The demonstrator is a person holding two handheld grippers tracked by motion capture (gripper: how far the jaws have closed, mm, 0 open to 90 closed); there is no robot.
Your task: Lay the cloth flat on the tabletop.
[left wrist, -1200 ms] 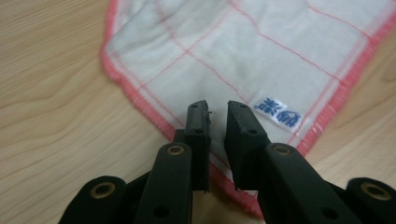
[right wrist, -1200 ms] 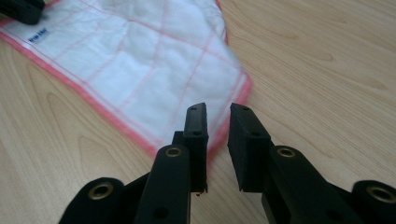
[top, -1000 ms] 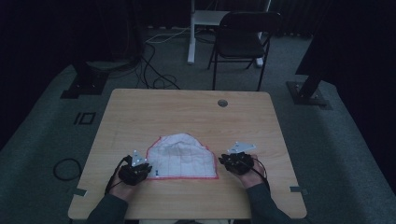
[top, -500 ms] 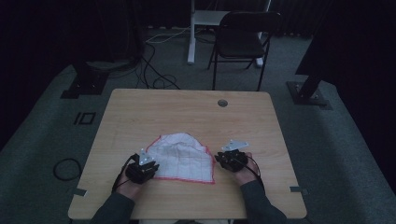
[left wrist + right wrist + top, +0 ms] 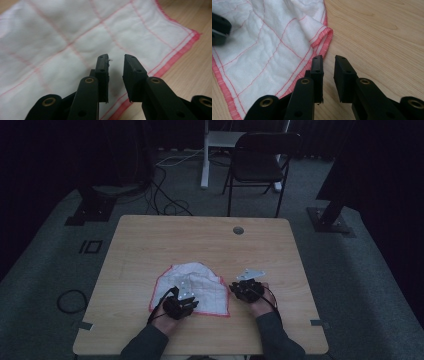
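A white cloth (image 5: 197, 277) with thin red grid lines and a red hem lies rumpled on the near middle of the wooden table (image 5: 200, 240). My left gripper (image 5: 184, 299) hovers over the cloth's near edge. In the left gripper view its jaws (image 5: 116, 58) stand a little apart above the cloth (image 5: 62, 37), with nothing between them. My right gripper (image 5: 245, 289) sits just off the cloth's right edge. Its jaws (image 5: 329, 60) have just been closing and still show a gap over bare wood beside the red hem (image 5: 322, 42), with nothing between them. The left gripper (image 5: 219, 27) shows at the far side of the cloth (image 5: 267, 45).
A round cable hole (image 5: 238, 230) lies near the table's far edge. Behind the table stand a dark folding chair (image 5: 260, 165) and a white stand (image 5: 206, 155). Cables (image 5: 165, 205) and black stand bases (image 5: 330, 220) lie on the grey carpet.
My left gripper has moved right, from the cloth's left corner onto its near edge. The right gripper has stayed almost in place, and the cloth now ends just left of it.
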